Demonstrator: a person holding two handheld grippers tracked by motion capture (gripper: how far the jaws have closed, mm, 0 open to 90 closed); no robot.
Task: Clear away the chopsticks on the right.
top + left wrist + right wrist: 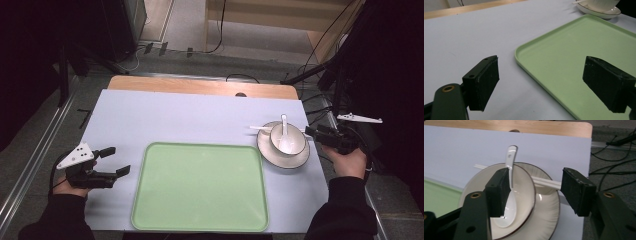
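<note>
A white bowl (295, 142) with a dark rim stands on a white plate (280, 159) at the right of the table. In the bowl lies a white spoon (285, 135), its handle pointing away from me. White chopsticks (260, 128) rest across the plate's far side. My right gripper (311, 133) is at the plate's right edge, open. In the right gripper view its jaws (537, 190) stand on either side of the bowl's (524, 185) near rim, over the plate (546, 212), and touch nothing. The spoon (509, 212) and chopsticks (546, 182) show between them. My left gripper (119, 160) rests open, left of the green tray (200, 185).
The green tray (574, 62) lies bare in the middle near the front edge, and the left gripper (544, 82) points across its corner toward the plate (599, 12). A pale blue mat (175, 115) covers the wooden table. Cables and stands crowd the floor at the right.
</note>
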